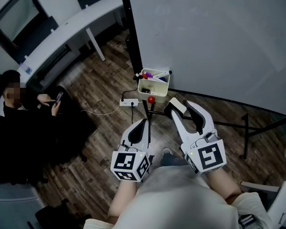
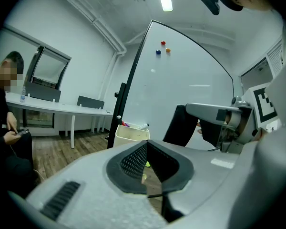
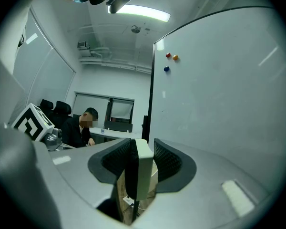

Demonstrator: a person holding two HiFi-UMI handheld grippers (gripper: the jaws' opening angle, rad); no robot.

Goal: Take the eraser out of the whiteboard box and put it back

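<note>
Fingers (image 3: pixel 170 162) of right gripper (image 3: pixel 142 146) clamp the eraser (image 3: pixel 144 175); left gripper's (image 2: pixel 146 144) fingers (image 2: pixel 132 159) meet, empty.

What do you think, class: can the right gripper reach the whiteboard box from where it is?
Probably yes. The right gripper, shut on the eraser, sits just short of the box, with nothing between them; the left gripper is off to one side.
</note>
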